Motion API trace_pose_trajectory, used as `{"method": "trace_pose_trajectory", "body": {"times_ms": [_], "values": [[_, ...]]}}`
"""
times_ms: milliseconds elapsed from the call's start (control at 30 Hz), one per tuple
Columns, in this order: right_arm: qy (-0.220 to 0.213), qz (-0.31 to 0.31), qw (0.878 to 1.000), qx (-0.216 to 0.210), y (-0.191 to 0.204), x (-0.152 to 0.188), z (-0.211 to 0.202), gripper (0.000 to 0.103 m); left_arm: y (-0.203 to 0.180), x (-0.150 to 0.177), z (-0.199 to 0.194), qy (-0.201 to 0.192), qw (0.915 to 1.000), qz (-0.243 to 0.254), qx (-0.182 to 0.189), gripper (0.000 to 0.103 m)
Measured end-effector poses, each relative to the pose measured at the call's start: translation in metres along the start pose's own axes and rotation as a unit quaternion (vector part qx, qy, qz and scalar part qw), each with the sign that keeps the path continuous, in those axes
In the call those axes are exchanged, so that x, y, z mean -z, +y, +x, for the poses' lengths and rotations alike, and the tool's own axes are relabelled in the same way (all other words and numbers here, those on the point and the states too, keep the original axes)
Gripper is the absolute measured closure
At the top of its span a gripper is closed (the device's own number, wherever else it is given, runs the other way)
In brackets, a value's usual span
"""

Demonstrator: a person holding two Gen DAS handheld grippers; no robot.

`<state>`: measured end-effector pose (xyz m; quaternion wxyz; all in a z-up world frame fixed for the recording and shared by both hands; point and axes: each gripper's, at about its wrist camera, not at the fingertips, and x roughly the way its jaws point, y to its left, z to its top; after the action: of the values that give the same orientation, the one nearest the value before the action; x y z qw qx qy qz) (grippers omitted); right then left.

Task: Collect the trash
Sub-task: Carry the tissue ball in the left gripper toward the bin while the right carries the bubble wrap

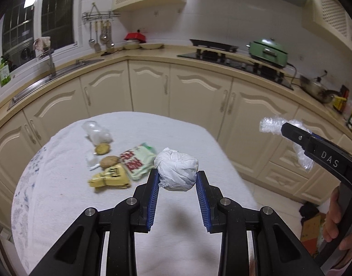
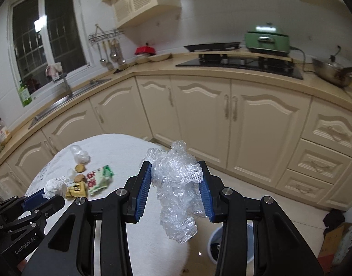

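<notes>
The left gripper holds a crumpled white paper ball between its blue ribbed pads; the jaws stand moderately apart, closed onto the ball at both sides, and the ball sits at the fingertips above the white cloth-covered table. Beyond and to the left of these jaws lie a green-and-red printed snack packet, a yellow crumpled foil wrapper, two round brown biscuits and a clear crumpled plastic bag, all resting on the cloth.

The right gripper clamps a wad of clear crinkled plastic film. Its jaws are partly open, pressed against the wad on both sides; the film bulges past the fingertips and hangs down below the pads. Beneath and slightly right of these jaws a round pale-blue bin stands on the tiled floor, mostly hidden by the right finger.
</notes>
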<state>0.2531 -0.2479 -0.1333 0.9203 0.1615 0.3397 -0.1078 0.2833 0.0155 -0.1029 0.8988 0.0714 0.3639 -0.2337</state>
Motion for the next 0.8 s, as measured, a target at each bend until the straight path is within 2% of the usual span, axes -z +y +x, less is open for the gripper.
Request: {"method": "trace_pose_trajectory", "body": {"times_ms": [367,600,800], "values": [[0.001,0.053,0.997,0.058,-0.087,0.015,-0.030,0.062,-0.070,-0.004,0.015,0.024,0.9965,0.053,0.059,0.074],[0.035,0.077,0.993,0.087,-0.136,0.031,-0.025,0.062,-0.104,-0.018,0.051,0.051,0.9921,0.072,0.089,0.074],[0.076,0.090,0.987,0.106,-0.167,0.052,-0.008,0.062,-0.139,-0.030,0.101,0.091,0.9863,0.090,0.105,0.074]]}}
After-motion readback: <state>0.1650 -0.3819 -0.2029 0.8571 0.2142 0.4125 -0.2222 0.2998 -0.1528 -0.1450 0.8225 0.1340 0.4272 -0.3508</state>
